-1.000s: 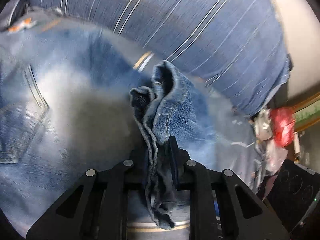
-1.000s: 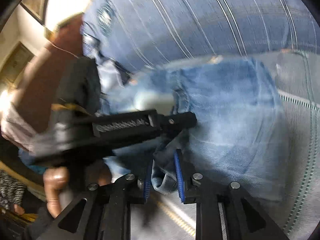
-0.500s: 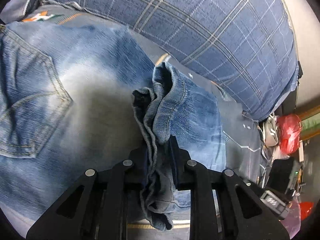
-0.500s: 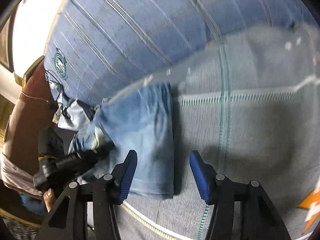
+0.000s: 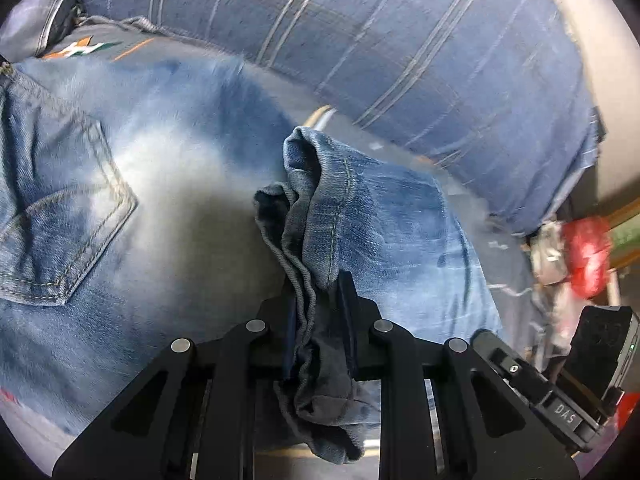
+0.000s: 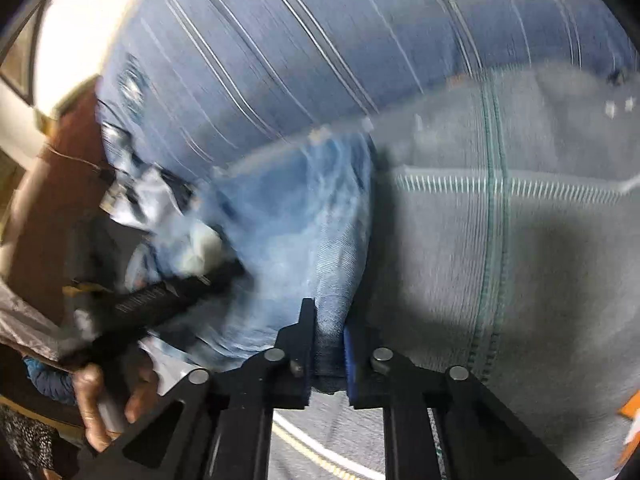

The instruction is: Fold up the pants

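- The jeans [image 5: 192, 208] lie spread on a bed, filling the left and centre of the left wrist view; a back pocket [image 5: 60, 216] shows at the left edge, so the seat faces up.
- The leg hems [image 5: 316, 216] stand bunched at the centre of that view, gathered in several layers over the seat area.
- The left gripper [image 5: 320, 316] is clamped on those hems, as it was a second ago; the cloth runs down between its fingers and hangs out below.
- The right gripper [image 6: 329, 344] has changed: half a second ago its fingers stood apart over the bedsheet [image 6: 520, 280], clear of the cloth, and now they are pressed together on the folded edge [image 6: 340, 264] of the denim at lower centre of the right wrist view.
- Judged from this, both ends of the doubled legs are now held, so the fold can be carried or straightened as one piece instead of dragging on one side.
- A blue plaid pillow [image 5: 400, 40] crosses the top of both views, just behind the jeans.
- At the left of the right wrist view the other gripper's body and the hand [image 6: 100, 404] holding it show, blurred.
- Clutter, including a red bag [image 5: 588, 256], sits at the right edge beyond the bed.
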Tool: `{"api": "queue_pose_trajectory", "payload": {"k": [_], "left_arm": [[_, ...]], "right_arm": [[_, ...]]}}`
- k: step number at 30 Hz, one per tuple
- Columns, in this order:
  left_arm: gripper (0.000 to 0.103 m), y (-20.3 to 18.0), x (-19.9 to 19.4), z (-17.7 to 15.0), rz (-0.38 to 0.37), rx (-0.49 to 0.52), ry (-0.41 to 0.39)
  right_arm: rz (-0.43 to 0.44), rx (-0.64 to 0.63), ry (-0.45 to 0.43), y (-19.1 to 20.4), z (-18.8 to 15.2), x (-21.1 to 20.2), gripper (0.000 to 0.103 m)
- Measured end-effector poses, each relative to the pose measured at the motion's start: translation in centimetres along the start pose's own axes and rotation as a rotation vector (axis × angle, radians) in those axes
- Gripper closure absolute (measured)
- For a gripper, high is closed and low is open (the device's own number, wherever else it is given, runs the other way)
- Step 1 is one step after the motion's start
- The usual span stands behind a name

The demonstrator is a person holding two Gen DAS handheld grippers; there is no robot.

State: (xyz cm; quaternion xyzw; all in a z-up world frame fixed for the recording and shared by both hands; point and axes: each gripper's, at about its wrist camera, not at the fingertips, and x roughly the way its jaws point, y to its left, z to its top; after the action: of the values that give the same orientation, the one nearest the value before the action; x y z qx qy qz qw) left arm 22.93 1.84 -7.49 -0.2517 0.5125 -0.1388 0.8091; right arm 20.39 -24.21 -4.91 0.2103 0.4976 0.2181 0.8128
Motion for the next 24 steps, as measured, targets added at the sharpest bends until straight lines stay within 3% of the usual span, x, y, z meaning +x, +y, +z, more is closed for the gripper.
{"api": "queue_pose_trajectory", "payload": {"k": [3, 5, 7, 8, 10, 12, 13, 14, 16, 18, 21, 24], "left_arm": [[0.085, -2.0, -1.5, -0.5, -0.078, 0.025, -0.017], [0.085, -3.4, -1.5, -1.1, -0.108, 0.04, -0.005], [0.085, -4.2, -0.1, -1.8, -0.08, 0.063, 0.02], [0.085, -4.2, 1.2, -2.2, -0.021, 0.087, 0.045], [0.085, -3.6, 3.5, -2.7, 0.085, 0.111, 0.089], [0.085, -3.2, 3.6, -2.6, 0.057, 0.099, 0.071], [0.085, -3.2, 3.2, -2.5, 0.047, 0.095, 0.081], [0.085, -3.1, 2.9, -2.5, 0.026, 0.084, 0.082], [0.085, -2.8, 2.3, -2.3, 0.005, 0.069, 0.087], [0.083, -2.4, 2.1, -2.3, -0.013, 0.059, 0.103], [0.083, -2.3, 1.1, -2.4, -0.028, 0.054, 0.096], [0.083, -2.5, -1.1, -2.6, -0.071, 0.04, 0.048]], "right_arm": [[0.033, -0.036, -0.075, 0.6, -0.2, -3.7, 0.094], [0.004, -0.064, -0.124, 0.8, -0.8, -5.9, 0.094], [-0.024, -0.059, -0.142, 0.2, -1.5, -7.0, 0.094], [-0.058, -0.057, -0.139, -0.3, -1.8, -7.1, 0.094], [-0.159, -0.063, -0.053, -1.3, -2.4, -4.9, 0.093], [-0.222, -0.038, 0.112, -2.4, -3.0, -1.1, 0.091], [-0.251, -0.045, 0.127, -2.4, -3.2, -0.6, 0.089], [-0.266, -0.061, 0.086, -1.9, -3.0, -1.2, 0.089], [-0.213, -0.09, -0.024, -0.8, -2.7, -3.8, 0.086], [-0.185, -0.1, -0.145, -0.1, -2.6, -6.0, 0.056], [-0.162, -0.093, -0.208, 0.4, -2.8, -6.6, 0.054], [-0.066, -0.14, -0.17, 1.9, -2.9, -5.1, 0.057]]}}
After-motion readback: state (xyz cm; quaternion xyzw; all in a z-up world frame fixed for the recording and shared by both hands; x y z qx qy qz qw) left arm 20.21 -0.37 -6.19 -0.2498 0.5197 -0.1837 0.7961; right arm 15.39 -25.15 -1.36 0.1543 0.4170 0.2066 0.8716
